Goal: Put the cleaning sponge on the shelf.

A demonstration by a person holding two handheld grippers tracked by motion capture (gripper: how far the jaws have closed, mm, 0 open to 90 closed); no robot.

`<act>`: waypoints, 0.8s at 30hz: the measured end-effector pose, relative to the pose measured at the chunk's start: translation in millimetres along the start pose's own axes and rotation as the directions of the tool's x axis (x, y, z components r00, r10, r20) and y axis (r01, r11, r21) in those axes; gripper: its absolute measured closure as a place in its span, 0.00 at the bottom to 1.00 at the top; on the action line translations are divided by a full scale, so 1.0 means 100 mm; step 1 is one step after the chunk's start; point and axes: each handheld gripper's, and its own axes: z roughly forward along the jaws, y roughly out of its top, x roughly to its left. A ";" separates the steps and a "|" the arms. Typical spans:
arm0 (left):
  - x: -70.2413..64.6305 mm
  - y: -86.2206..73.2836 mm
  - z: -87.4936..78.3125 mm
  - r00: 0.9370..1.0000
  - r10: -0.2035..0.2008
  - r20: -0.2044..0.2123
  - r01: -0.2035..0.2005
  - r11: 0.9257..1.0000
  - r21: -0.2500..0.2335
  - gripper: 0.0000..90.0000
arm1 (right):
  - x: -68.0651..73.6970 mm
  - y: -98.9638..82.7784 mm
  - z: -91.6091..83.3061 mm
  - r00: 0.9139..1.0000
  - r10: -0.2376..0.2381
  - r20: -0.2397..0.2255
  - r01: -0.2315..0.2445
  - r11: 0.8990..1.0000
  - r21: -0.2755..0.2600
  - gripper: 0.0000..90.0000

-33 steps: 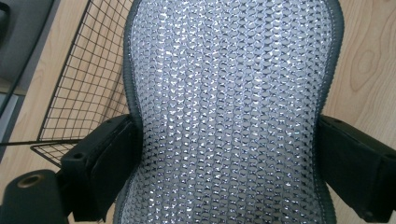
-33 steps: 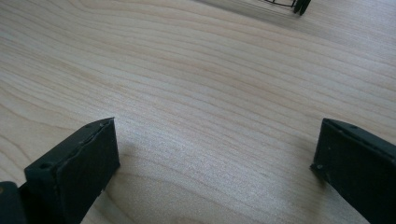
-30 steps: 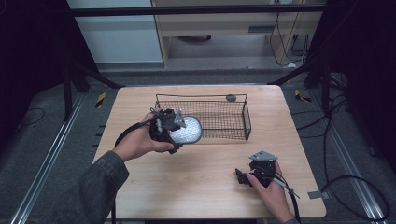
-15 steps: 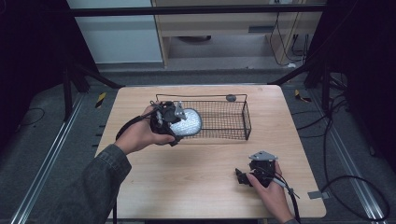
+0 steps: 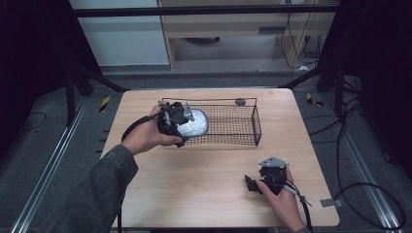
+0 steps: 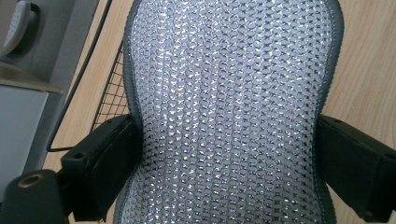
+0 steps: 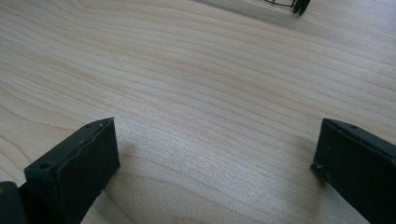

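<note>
A round silver mesh pad (image 5: 193,124) with a grey rim is held over the left end of the black wire basket (image 5: 243,127). My left gripper (image 5: 180,121) is shut on it; in the left gripper view the pad (image 6: 229,112) spans the frame, pinched at its sides by both jaws. My right gripper (image 5: 257,183) rests low at the table's front right, open, with bare wood between its fingers (image 7: 74,172).
The wooden table (image 5: 194,194) has free room in front of the basket. A small dark round object (image 5: 240,102) sits at the basket's far rim. The basket's corner foot (image 7: 299,5) shows at the top of the right gripper view. Dark floor and rails surround the table.
My left gripper has carried the silver pad away from me and slightly right, from in front of the basket to over its left end. The right gripper has stayed put.
</note>
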 end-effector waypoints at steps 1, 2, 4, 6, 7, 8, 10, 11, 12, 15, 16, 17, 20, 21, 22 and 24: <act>0.01 0.00 0.01 1.000 0.002 -0.001 -0.002 1.000 -0.006 0.09 | 0.00 0.00 0.00 1.000 0.001 0.000 -0.001 1.000 0.001 0.00; 0.01 0.00 0.01 1.000 0.012 0.001 -0.012 1.000 -0.013 0.09 | 0.00 0.00 0.00 1.000 0.002 0.000 -0.002 1.000 0.001 0.00; 0.02 0.00 0.01 0.999 0.039 0.002 -0.039 0.999 -0.022 0.09 | 0.00 0.00 0.00 1.000 -0.001 0.000 0.001 1.000 0.000 0.00; 0.05 0.00 0.02 0.999 0.053 -0.002 -0.053 0.998 -0.018 0.09 | 0.00 0.00 0.00 1.000 0.001 0.000 -0.001 1.000 0.002 0.00; 0.06 0.00 0.02 0.998 0.059 0.002 -0.059 0.998 -0.018 0.09 | 0.00 0.00 0.00 1.000 0.001 0.000 -0.001 1.000 0.002 0.00; 0.07 0.00 0.03 0.998 0.059 0.000 -0.059 0.998 -0.022 0.09 | 0.00 0.00 0.00 1.000 0.001 0.001 -0.001 1.000 0.002 0.00; 0.09 0.00 0.04 0.998 0.069 -0.005 -0.069 0.998 -0.015 0.09 | 0.00 0.00 0.00 1.000 -0.001 0.002 0.001 1.000 0.000 0.00; 0.10 0.00 0.05 0.997 0.076 -0.009 -0.076 0.997 -0.013 0.09 | 0.00 0.00 0.00 1.000 0.000 0.002 0.000 1.000 0.000 0.00; 0.11 0.01 0.07 0.997 0.078 -0.009 -0.078 0.997 -0.010 0.09 | 0.00 0.00 0.00 1.000 0.001 0.002 -0.001 1.000 0.000 0.00; 0.13 0.02 0.11 0.996 0.090 -0.018 -0.090 0.996 -0.009 0.09 | 0.00 0.00 0.00 1.000 -0.001 0.004 0.001 1.000 0.001 0.00; 0.14 0.03 0.12 0.995 0.095 -0.024 -0.095 0.995 -0.009 0.09 | 0.00 0.00 0.00 1.000 0.001 0.003 -0.001 1.000 0.000 0.00; 0.14 0.03 0.13 0.995 0.097 -0.032 -0.097 0.995 -0.012 0.09 | 0.00 0.00 0.00 1.000 -0.001 0.004 0.001 1.000 0.001 0.00; 0.15 0.04 0.16 0.993 0.108 -0.039 -0.109 0.994 -0.011 0.09 | 0.00 0.00 0.00 1.000 -0.001 0.004 0.001 1.000 0.001 0.00; 0.15 0.04 0.17 0.994 0.108 -0.035 -0.108 0.994 -0.012 0.09 | 0.00 0.00 0.00 1.000 -0.001 0.004 0.001 1.000 0.001 0.00; 0.15 0.04 0.18 0.993 0.114 -0.040 -0.115 0.993 -0.011 0.09 | 0.00 0.00 0.00 1.000 -0.001 0.004 0.001 1.000 0.001 0.00; 0.16 0.04 0.20 0.992 0.118 -0.053 -0.119 0.993 -0.011 0.09 | 0.00 0.00 0.00 1.000 -0.001 0.004 0.001 1.000 0.001 0.00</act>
